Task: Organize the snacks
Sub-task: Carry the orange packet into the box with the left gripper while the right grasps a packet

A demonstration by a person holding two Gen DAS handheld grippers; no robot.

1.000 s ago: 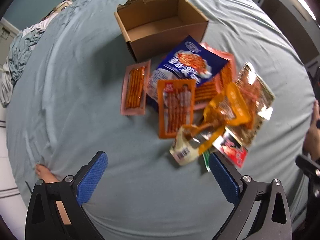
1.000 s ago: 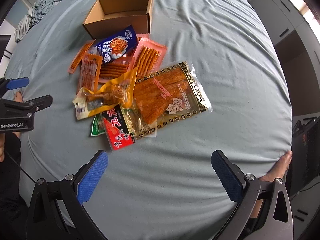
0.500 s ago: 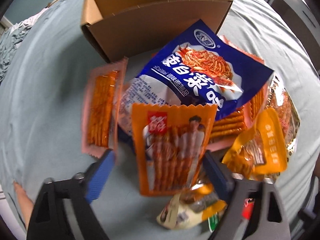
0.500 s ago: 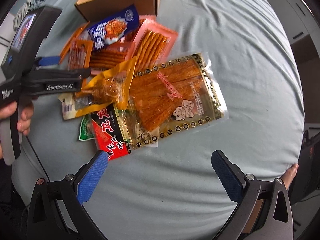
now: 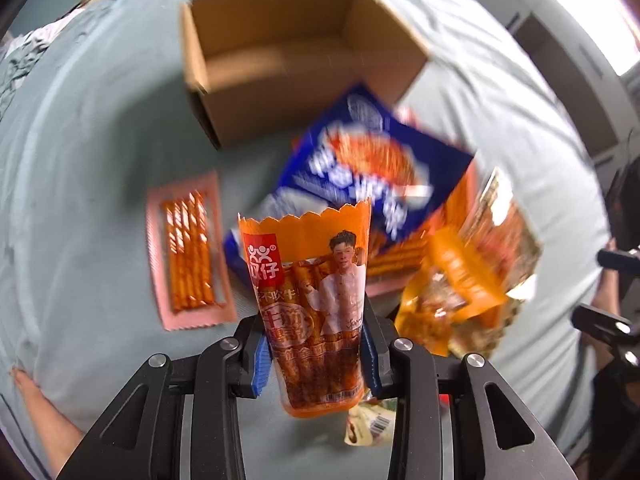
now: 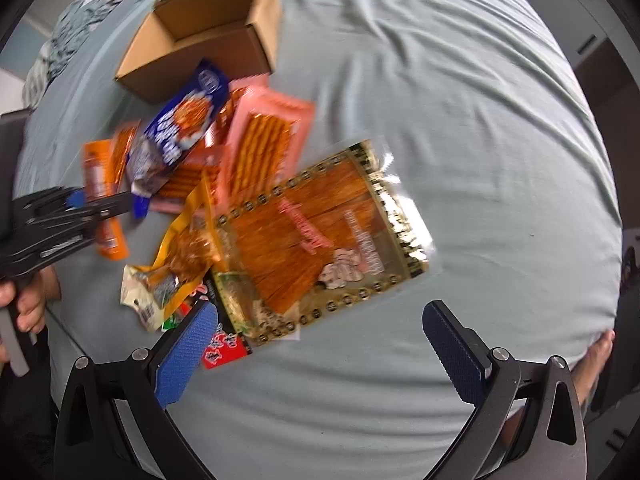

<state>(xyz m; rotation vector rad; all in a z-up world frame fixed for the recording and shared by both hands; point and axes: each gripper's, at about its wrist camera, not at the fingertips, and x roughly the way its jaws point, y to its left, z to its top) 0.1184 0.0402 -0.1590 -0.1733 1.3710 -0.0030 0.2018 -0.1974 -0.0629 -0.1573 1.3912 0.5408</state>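
My left gripper (image 5: 316, 354) is shut on an orange snack packet (image 5: 312, 292) with a man's picture and holds it upright, lifted off the pile. It also shows in the right wrist view (image 6: 102, 196), held by the left gripper (image 6: 80, 204). An open cardboard box (image 5: 296, 56) stands behind the pile, also in the right wrist view (image 6: 208, 36). A blue noodle bag (image 5: 372, 168) lies before the box. My right gripper (image 6: 320, 344) is open above a large gold-edged packet (image 6: 320, 236) and a red packet (image 6: 222, 350).
A pink packet of orange sticks (image 5: 188, 248) lies alone at the left. A yellow-orange pouch (image 6: 188, 248), a white pouch (image 6: 146, 300) and more pink stick packets (image 6: 268, 136) lie in the pile on the grey-blue sheet (image 6: 460, 120). Crumpled cloth (image 6: 76, 28) lies far left.
My left gripper closed on the orange packet and lifted it upright from the pile. My right gripper moved closer to the pile, over the gold-edged and red packets.
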